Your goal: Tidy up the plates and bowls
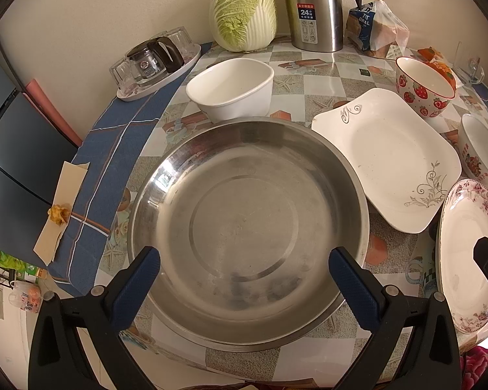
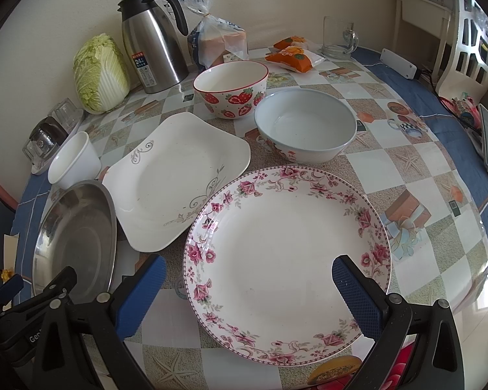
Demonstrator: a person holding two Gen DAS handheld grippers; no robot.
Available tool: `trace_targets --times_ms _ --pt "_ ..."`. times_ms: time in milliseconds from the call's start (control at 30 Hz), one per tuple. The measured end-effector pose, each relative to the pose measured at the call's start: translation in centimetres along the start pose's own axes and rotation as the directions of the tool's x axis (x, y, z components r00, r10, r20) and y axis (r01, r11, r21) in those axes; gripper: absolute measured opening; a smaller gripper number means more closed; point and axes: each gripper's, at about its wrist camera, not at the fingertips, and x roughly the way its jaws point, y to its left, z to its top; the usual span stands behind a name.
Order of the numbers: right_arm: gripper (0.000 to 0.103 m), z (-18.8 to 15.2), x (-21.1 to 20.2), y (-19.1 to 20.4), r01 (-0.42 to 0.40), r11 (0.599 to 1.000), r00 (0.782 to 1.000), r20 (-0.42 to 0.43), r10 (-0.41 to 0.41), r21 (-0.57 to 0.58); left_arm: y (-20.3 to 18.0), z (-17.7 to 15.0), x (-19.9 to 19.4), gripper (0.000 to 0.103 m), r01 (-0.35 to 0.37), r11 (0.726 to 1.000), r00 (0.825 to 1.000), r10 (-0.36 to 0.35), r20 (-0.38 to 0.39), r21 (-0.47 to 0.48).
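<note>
**Plates and bowls lying spread out, both grippers hovering open above them**

Plates and bowls are sitting singly across the checked, picture-printed tablecloth (image 2: 406, 169), none stacked yet, so the sorting is judged to be at its very start. The left gripper (image 1: 244, 279) is hanging with its blue-padded fingers (image 1: 136, 289) wide apart over the near half of the wide, shallow stainless-steel basin (image 1: 247, 227), holding nothing. The right gripper (image 2: 249, 289) is likewise spread and empty, framing the near part of the round white plate with a pink floral rim (image 2: 286, 260). Each tool is probably lined up this way because these two pieces are the nearest and broadest, sensible bases for a stack.

Between them, the square white plate with grey scrollwork (image 2: 175, 182) is lying tilted, its edge seemingly resting just beside or slightly under the floral plate's rim; which one overlaps cannot be told. Behind it, the plain white rounded-rectangular bowl (image 1: 231, 91) is standing upright near the basin's far edge. The strawberry-patterned ceramic bowl with a red rim (image 2: 231, 91) and the pale blue-rimmed white bowl (image 2: 305, 126) are sitting just beside each other farther back.

Every dish is looking empty; the basin is showing only dull smears on its bottom, and the scrollwork plate a few faint specks.

Along the wall, a head of napa cabbage (image 2: 101, 74), a steel thermos jug with a black handle (image 2: 153, 42) and a bagged loaf of bread (image 2: 218, 39) are crowding the back, leaving the front as the working space.
</note>
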Motion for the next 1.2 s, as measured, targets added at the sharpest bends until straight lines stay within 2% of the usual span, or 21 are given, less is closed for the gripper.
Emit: trace_targets --times_ms 233,400,567,767,933,1000,1100,1200 --pt "0.103 0.0 0.1 0.1 -0.003 1.0 1.0 0.006 0.003 0.003 0.4 0.1 0.2 0.103 0.034 0.999 0.999 -0.034 0.003 -0.014" --pt "0.103 0.6 0.0 0.9 -0.031 0.999 0.999 0.026 0.031 -0.027 2.6 0.3 0.7 0.103 0.084 0.991 0.996 -0.083 0.013 -0.105" --pt "0.103 1.0 0.2 3.0 -0.112 0.987 0.993 0.034 0.117 -0.116 5.8 0.1 1.8 0.103 0.122 0.968 0.993 -0.121 0.017 -0.221" --pt "0.102 0.8 1.0 5.6 -0.213 0.952 0.976 -0.004 0.217 -0.219 10.1 -0.5 2.1 0.103 0.123 0.928 0.99 -0.091 0.105 -0.352" --pt "0.094 0.5 2.0 7.2 -0.29 0.92 0.957 -0.067 0.283 -0.263 12.8 -1.2 2.5 0.103 0.092 0.911 0.988 -0.034 0.15 -0.401" --pt "0.085 0.3 2.3 7.8 -0.321 0.906 0.947 -0.091 0.308 -0.274 13.6 -1.4 3.0 0.103 0.093 0.906 0.989 -0.037 0.143 -0.413" --pt "0.078 0.0 2.6 8.5 -0.366 0.887 0.93 -0.123 0.345 -0.281 14.3 -1.7 3.6 0.103 0.104 0.899 0.989 -0.048 0.142 -0.426" --pt "0.068 -0.2 3.0 9.2 -0.406 0.866 0.914 -0.154 0.376 -0.291 14.5 -1.8 4.2 0.103 0.109 0.901 0.991 -0.063 0.121 -0.421"
